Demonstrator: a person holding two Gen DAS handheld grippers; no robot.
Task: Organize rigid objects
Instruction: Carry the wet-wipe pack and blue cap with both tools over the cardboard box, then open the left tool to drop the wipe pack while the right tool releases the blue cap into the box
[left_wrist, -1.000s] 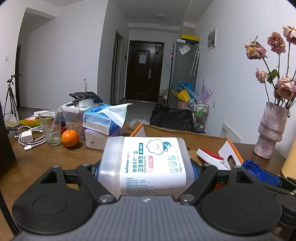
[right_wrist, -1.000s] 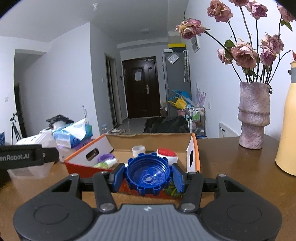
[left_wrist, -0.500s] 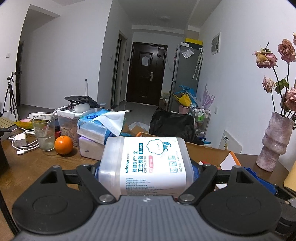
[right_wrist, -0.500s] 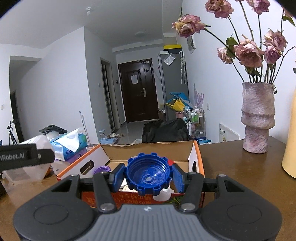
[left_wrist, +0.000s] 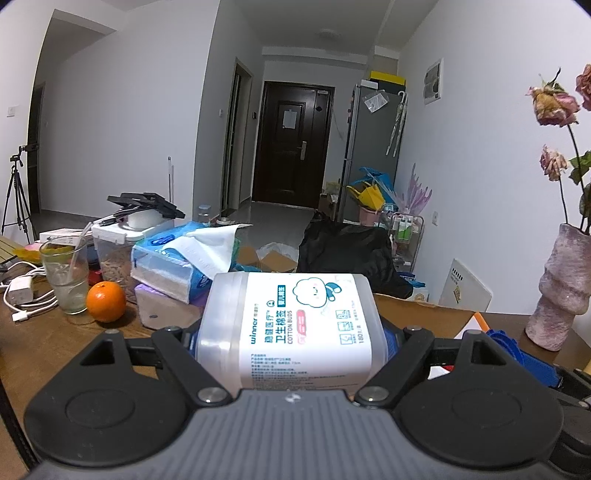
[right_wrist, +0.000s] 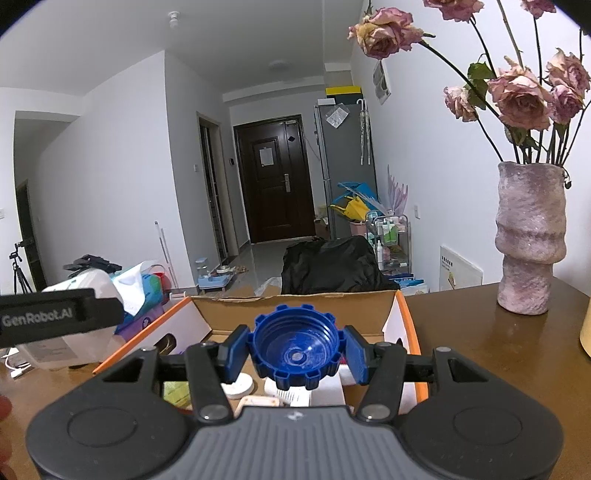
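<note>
My left gripper is shut on a clear cotton bud box with a white label, held above the table in front of the cardboard box. My right gripper is shut on a blue plastic bottle cap, hollow side toward the camera, held over the open orange-and-white cardboard box. Inside that box lie small white items, partly hidden by the gripper. The left gripper and its cotton bud box also show at the left of the right wrist view.
On the wooden table stand a glass, an orange, tissue packs and a food container. A pink vase with dried roses stands at the right. A yellow bottle is at the far right edge.
Both grippers have risen and moved forward over the cardboard box. The box now sits lower in both views. The grips on the cotton bud box and the blue cap are unchanged.
</note>
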